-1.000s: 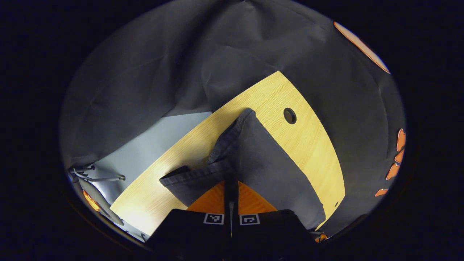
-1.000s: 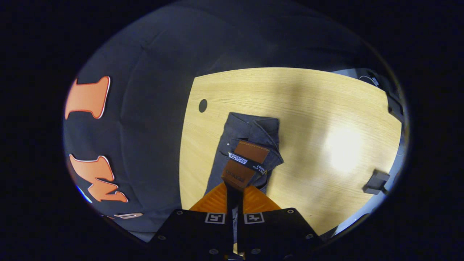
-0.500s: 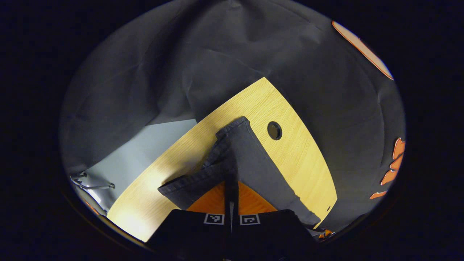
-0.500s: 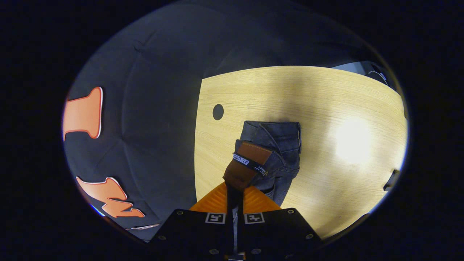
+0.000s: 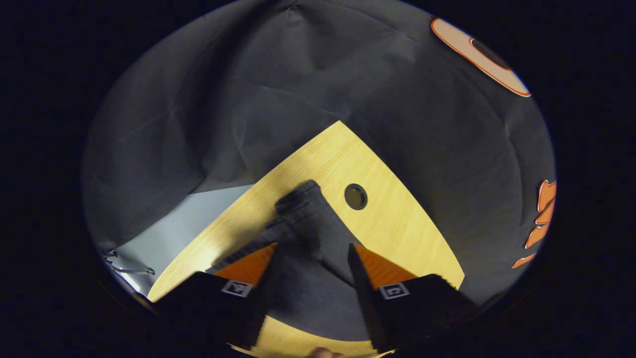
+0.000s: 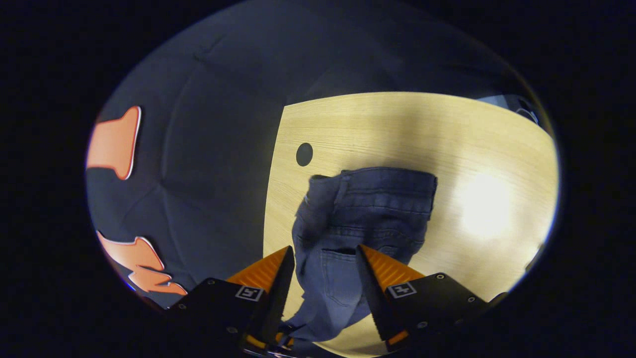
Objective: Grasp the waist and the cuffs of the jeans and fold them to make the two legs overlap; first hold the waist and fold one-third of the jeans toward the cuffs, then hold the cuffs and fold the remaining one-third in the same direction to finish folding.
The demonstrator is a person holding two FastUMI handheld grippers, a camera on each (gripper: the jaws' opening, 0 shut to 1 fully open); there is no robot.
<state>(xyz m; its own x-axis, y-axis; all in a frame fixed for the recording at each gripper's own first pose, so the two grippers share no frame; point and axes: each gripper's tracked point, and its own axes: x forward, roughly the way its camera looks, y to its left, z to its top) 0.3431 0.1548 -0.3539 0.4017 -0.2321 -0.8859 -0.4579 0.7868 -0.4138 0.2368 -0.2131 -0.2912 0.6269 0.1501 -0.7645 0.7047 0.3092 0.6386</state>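
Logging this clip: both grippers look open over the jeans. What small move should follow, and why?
Probably draw both back and re-aim at the next grasp. The left gripper and right gripper are open, and the jeans lie loose on the wooden table with a rumpled, uneven edge beside the table hole.

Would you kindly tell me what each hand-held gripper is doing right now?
Left hand-held gripper: open, over the dark denim jeans.
Right hand-held gripper: open, holding nothing.

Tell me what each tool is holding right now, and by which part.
Nothing. The left tool and the right tool are both open, with the jeans lying on the table.
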